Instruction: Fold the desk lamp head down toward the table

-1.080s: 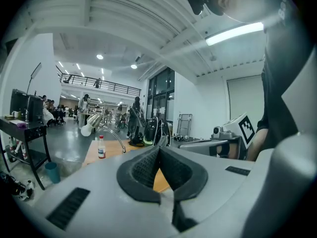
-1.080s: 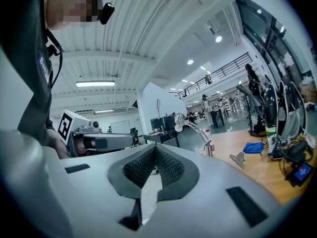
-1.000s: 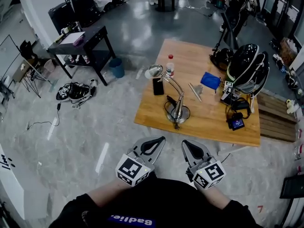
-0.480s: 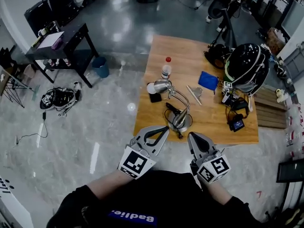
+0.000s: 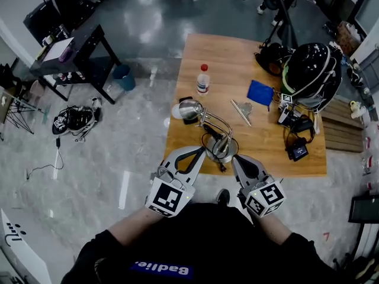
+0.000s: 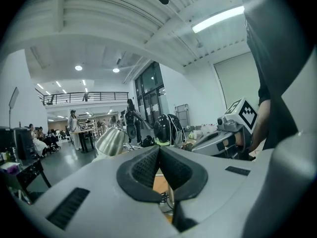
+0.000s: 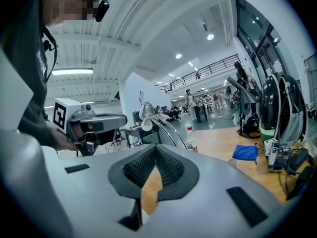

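1. Chrome desk lamp [image 5: 212, 123] stands at the near edge of the wooden table [image 5: 296, 152], just ahead of both grippers. Its head [image 5: 189, 108] is raised, out beyond the left one.
2. Left gripper [image 5: 198, 152]: jaws pressed together, nothing between them, tips near the lamp's base [image 5: 222, 149].
3. Right gripper [image 5: 237, 160]: jaws together too, empty, just to the right of that base.
4. Further ahead sits a bottle [image 5: 202, 78]. Ahead and right of the right gripper are a blue cloth [image 5: 259, 92] and a black helmet [image 5: 308, 70].
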The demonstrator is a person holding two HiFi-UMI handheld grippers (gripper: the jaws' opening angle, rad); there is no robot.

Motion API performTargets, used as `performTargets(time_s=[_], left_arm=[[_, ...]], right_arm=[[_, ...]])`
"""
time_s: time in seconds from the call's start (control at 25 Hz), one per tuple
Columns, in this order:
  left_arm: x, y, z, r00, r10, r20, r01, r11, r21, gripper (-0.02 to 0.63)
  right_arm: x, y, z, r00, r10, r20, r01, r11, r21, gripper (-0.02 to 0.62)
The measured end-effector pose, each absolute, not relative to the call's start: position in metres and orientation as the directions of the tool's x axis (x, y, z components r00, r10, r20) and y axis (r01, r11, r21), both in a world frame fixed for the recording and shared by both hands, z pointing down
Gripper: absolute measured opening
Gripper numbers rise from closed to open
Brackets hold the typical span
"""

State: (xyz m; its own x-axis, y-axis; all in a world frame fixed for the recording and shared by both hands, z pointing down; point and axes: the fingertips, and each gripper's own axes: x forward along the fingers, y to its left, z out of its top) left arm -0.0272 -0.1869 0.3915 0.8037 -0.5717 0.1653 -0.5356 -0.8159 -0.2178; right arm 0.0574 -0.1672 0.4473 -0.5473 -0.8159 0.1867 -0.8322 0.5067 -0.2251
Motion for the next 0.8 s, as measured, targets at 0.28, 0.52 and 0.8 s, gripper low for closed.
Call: performTargets(time_s=[0.28, 0.52, 0.8], left_arm=[[-0.012, -0.198, 0.397, 0.711, -0.661, 0.239, -0.566, -0.740, -0.364, 0.009], [-0.008, -0.212, 0.396, 0.607, -0.727, 0.323, -0.530, -0.672, -0.517, 0.011], [0.001, -0.219, 0.402, 0.496, -0.769, 0.403, -0.383, -0.610, -0.694, 0.046]], right_arm=[[0.081, -0.183, 0.474, -0.610, -0.761, 0.220, -0.789, 0.560, -0.252, 0.006], [0.093, -0.192, 0.504, -0.658, -0.709, 0.255, -0.752, 0.600, -0.272, 0.006], [0.099, -0.203, 0.535, -0.662, -0.686, 0.303, -0.749, 0.619, -0.235, 0.022]])
